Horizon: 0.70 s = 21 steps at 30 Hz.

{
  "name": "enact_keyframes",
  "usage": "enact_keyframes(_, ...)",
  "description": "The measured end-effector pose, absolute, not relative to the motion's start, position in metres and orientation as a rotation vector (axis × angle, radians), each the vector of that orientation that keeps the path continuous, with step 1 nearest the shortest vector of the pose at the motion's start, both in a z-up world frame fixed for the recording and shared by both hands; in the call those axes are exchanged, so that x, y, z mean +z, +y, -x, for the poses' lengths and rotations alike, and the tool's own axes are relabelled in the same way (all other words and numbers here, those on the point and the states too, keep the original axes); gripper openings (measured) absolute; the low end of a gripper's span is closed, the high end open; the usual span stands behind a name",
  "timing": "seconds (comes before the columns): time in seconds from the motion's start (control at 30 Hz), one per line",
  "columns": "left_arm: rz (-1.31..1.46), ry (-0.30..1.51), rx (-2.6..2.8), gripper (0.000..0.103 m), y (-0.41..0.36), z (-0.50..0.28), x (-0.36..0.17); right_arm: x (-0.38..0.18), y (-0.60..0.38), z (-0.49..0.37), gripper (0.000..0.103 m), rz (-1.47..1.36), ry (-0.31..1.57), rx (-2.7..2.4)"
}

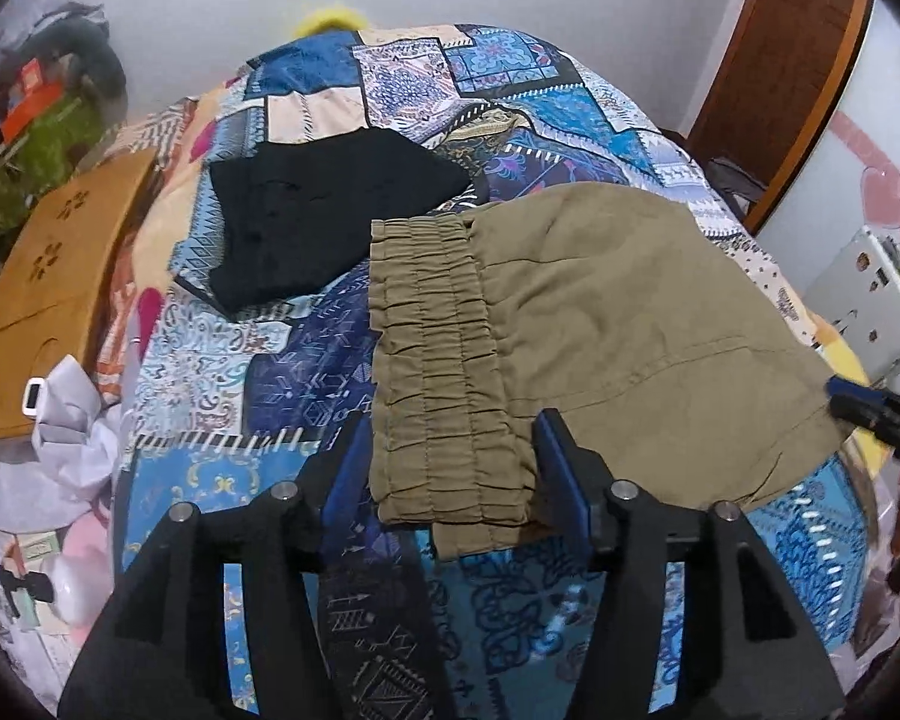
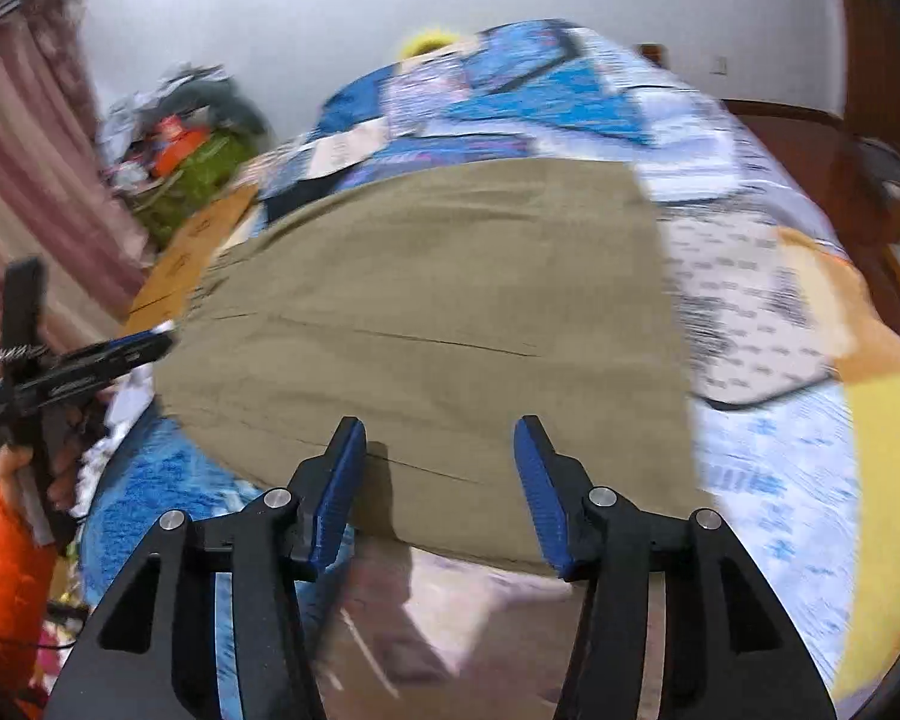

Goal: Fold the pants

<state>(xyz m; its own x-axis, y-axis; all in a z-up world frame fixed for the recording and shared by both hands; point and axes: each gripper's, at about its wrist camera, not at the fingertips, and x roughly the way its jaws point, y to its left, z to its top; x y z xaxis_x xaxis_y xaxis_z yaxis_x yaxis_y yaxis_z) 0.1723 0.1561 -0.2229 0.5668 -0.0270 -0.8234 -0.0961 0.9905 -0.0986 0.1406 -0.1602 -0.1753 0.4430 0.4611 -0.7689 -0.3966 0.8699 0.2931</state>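
Note:
Folded khaki pants (image 1: 618, 312) lie flat on a blue patchwork bedspread (image 1: 210, 360), their gathered elastic waistband (image 1: 444, 372) towards me. My left gripper (image 1: 450, 444) stands open with the near end of the waistband between its blue pads; neither pad squeezes the cloth. In the right wrist view, which is blurred, the pants (image 2: 438, 300) fill the middle, and my right gripper (image 2: 441, 444) hangs open over their near edge, with flat fabric under the gap. Each gripper shows in the other's view: the right gripper (image 1: 870, 414) at the pants' right corner, the left gripper (image 2: 90, 360) at their left edge.
A folded black garment (image 1: 324, 210) lies on the bed behind the waistband. A brown board (image 1: 48, 276) and a heap of clutter (image 1: 48, 120) stand left of the bed. A white box (image 1: 870, 300) and a wooden door (image 1: 780, 60) are on the right. A hand with an orange sleeve (image 2: 6, 540) holds the left gripper.

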Motion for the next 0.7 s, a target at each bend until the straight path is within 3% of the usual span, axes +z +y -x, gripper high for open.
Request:
enact_keyframes(0.2, 0.094, 0.941, 0.096, 0.066, 0.151, -0.164, -0.231, -0.189, -0.205, -0.136, 0.05, -0.194, 0.996, 0.478)
enact_keyframes(0.23, 0.107, 0.944, 0.094, 0.066, 0.153, -0.165, -0.231, -0.189, -0.209, -0.135, 0.056, -0.195, 0.999, 0.457)
enact_keyframes(0.53, 0.085, 0.934, 0.128, 0.073, 0.158, -0.177, -0.199, -0.172, -0.224, -0.142, 0.057, -0.168, 1.011, 0.451)
enact_keyframes(0.7, 0.071, 0.89, 0.143, 0.086, 0.168, -0.201, -0.178, -0.149, -0.231, -0.168, 0.057, -0.176, 0.945, 0.454)
